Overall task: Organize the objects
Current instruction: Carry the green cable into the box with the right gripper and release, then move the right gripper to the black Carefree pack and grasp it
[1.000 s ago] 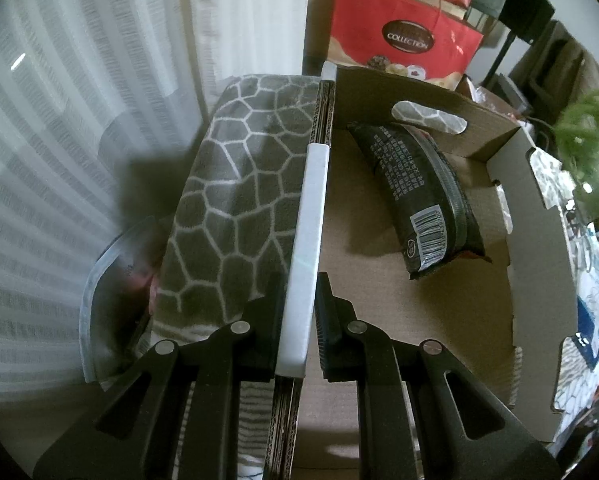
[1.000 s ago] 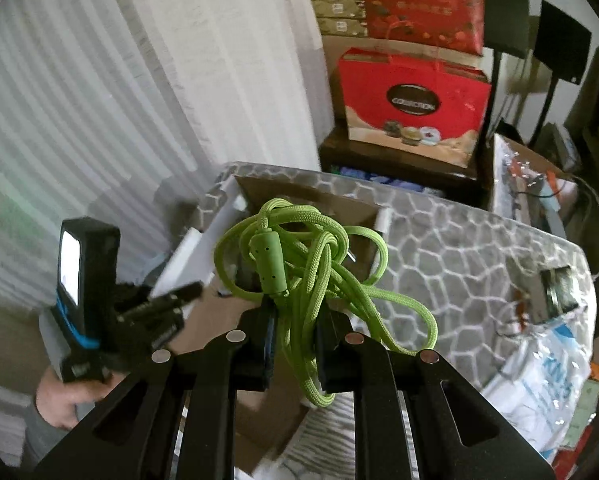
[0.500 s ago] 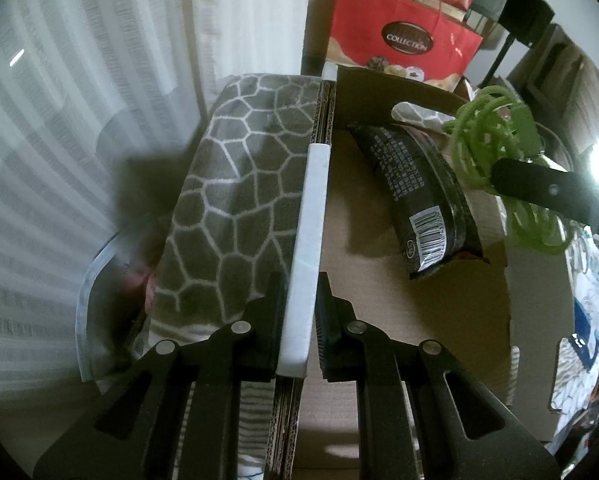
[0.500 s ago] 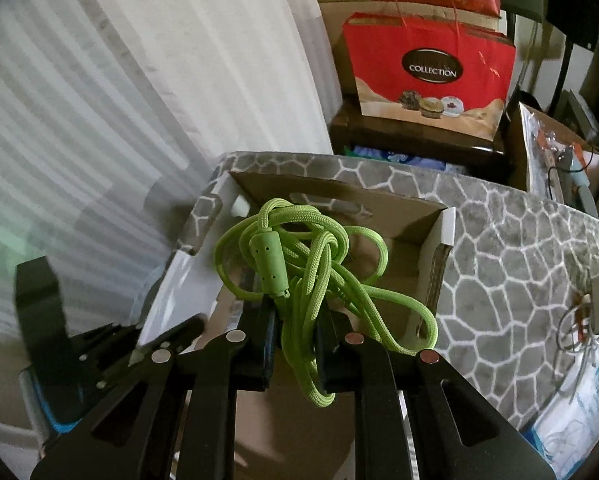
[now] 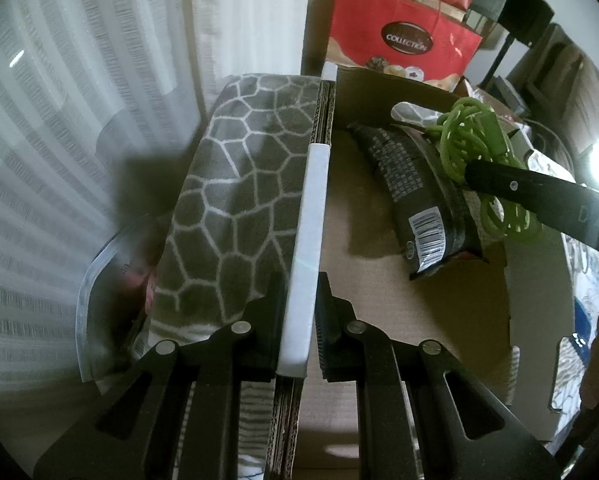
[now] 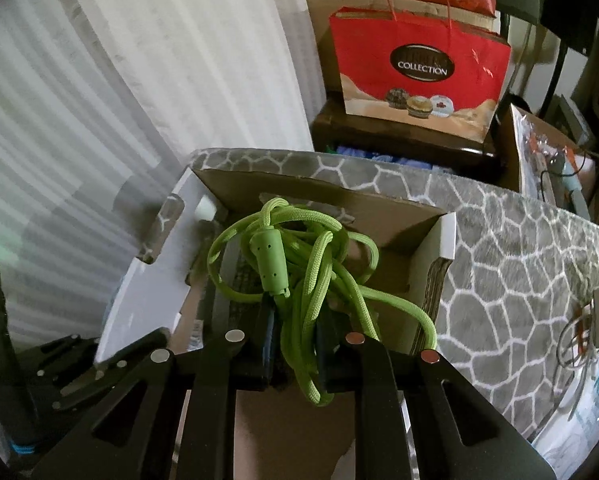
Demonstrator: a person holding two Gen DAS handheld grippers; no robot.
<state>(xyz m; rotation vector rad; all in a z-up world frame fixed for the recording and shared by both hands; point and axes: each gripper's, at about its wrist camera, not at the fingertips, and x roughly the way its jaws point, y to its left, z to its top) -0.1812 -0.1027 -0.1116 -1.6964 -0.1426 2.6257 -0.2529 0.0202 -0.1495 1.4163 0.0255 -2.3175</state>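
Note:
An open cardboard box (image 5: pixel 383 288) rests on a grey honeycomb-patterned cloth (image 5: pixel 235 184). My left gripper (image 5: pixel 299 292) is shut on the white-capped top edge of the box's side wall (image 5: pixel 315 200). A black snack packet (image 5: pixel 415 188) lies inside the box. My right gripper (image 6: pixel 295 320) is shut on a tangled bundle of lime-green braided cable (image 6: pixel 307 264), hanging over the box's (image 6: pixel 299 188) inside. In the left wrist view the same cable (image 5: pixel 467 136) dangles above the packet at the far right of the box, with the right gripper (image 5: pixel 479 172) reaching in from the right.
A red gift bag (image 6: pixel 419 68) stands on a dark cabinet behind the cloth-covered surface. White curtains (image 6: pixel 139 80) hang at the left. Cables and small items (image 6: pixel 595 320) lie on the cloth at the right, beside a plastic bag (image 6: pixel 579 420).
The right gripper has carried the green cable down and over the box, closer to its far side. The left gripper has stayed clamped on the box wall.

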